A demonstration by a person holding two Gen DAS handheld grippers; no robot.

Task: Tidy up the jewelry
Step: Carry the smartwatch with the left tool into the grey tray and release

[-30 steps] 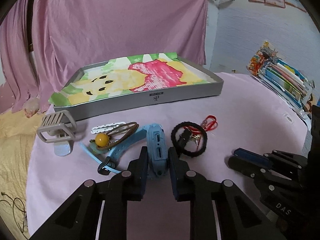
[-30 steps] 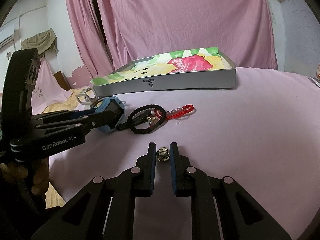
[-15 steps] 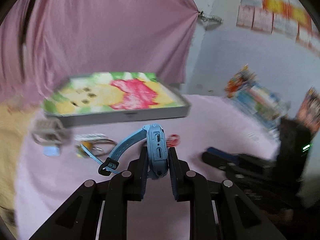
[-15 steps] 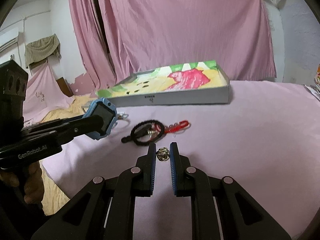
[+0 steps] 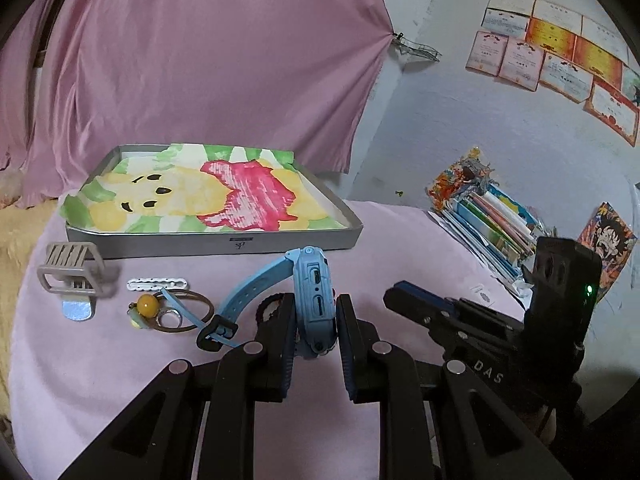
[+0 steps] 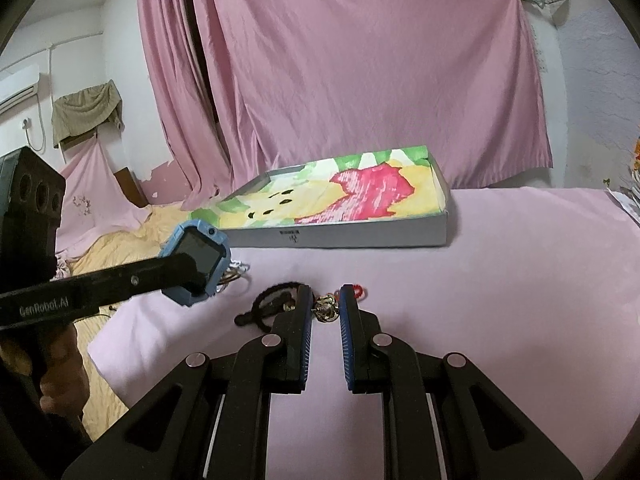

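Observation:
My left gripper is shut on a blue watch and holds it above the pink table, short of the grey tray lined with a cartoon picture. The watch and the tray also show in the right wrist view. My right gripper is shut on a small metal charm and holds it above the table, over a black bracelet and a red cord.
On the table's left lie a grey hair claw, a white clip, a brown ring with a yellow bead and a silver ring. A stack of books lies at the right edge. A pink curtain hangs behind.
Both grippers have risen off the table with the watch and the charm in them. The left one swung right, then back toward the tray.

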